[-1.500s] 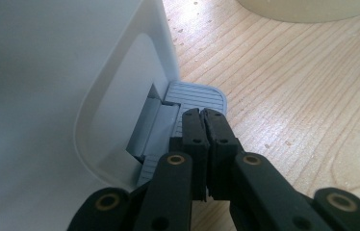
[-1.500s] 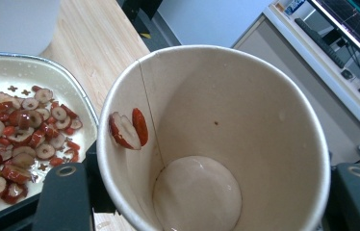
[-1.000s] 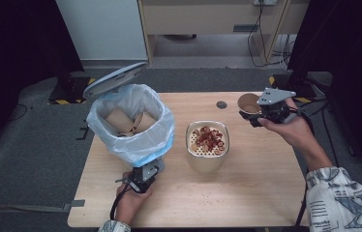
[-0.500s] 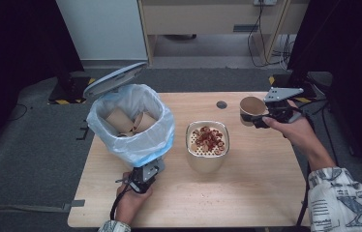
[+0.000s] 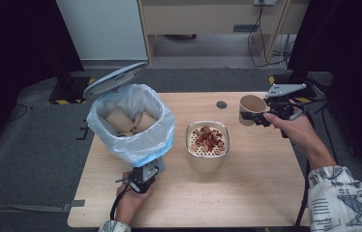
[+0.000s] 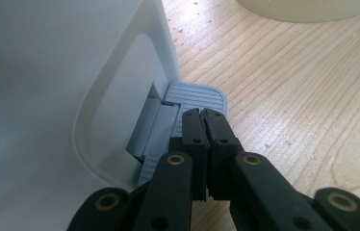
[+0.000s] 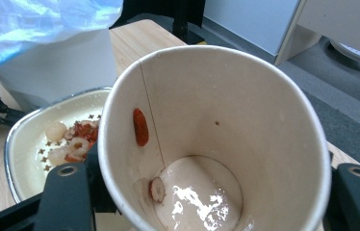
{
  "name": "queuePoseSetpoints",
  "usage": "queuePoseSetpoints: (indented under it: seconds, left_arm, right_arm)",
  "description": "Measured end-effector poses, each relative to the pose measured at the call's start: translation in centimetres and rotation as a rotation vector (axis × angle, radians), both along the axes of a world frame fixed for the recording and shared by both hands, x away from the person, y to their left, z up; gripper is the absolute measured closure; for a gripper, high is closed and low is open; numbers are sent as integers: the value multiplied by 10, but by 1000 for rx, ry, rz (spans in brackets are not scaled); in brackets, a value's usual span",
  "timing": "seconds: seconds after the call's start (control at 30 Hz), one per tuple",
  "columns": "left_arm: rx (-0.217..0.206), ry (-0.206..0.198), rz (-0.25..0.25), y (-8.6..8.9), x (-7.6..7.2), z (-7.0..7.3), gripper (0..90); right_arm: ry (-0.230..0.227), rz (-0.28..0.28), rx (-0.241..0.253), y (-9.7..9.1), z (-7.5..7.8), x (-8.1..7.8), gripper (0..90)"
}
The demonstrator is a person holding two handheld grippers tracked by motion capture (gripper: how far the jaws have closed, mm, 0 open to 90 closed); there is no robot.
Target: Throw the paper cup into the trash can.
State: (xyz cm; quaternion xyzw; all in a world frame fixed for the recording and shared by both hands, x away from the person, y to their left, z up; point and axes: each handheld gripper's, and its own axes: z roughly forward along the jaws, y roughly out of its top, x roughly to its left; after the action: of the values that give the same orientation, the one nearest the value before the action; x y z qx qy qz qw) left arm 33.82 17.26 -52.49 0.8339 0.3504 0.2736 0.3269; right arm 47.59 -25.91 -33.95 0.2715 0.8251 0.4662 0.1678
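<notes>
The left gripper (image 6: pixel 202 144) has its jaws clenched tight together, pressing the grey pedal (image 6: pixel 195 96) of the white bin (image 5: pixel 130 123). The right gripper (image 5: pixel 266 116) grasps a paper cup (image 7: pixel 216 139) (tilted, apparently above the counter (image 5: pixel 256 193)). No writing is legible.

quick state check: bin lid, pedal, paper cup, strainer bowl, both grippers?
Bin lid: raised open.
Pedal: under the left gripper's tips.
Left gripper: shut, nothing between its jaws.
Bin: lined with a bag, used cups inside.
Paper cup: tilted, nearly empty, a few bits stuck inside.
Right gripper: shut on the paper cup.
Strainer bowl: upright, holds food scraps.
</notes>
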Motion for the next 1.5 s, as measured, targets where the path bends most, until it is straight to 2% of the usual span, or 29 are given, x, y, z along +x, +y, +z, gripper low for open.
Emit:
queuePoseSetpoints:
  seconds: [0.53,1.0,1.4,1.43,1.5]
  left_arm:
    - [6,-2,-4,0,0,0,874]
    - [2,-4,-2,-1,0,0,874]
    - [6,-7,0,0,0,0,874]
    - [18,-6,-30,1,2,1,873]
    - [18,-7,-29,1,2,1,874]
  right_arm:
    - [-3,-22,-10,11,17,-2,325]
    - [15,21,-3,35,33,3,326]
    - [17,26,8,41,40,3,325]
    - [11,25,19,42,43,3,326]
    - [12,28,30,44,46,3,326]
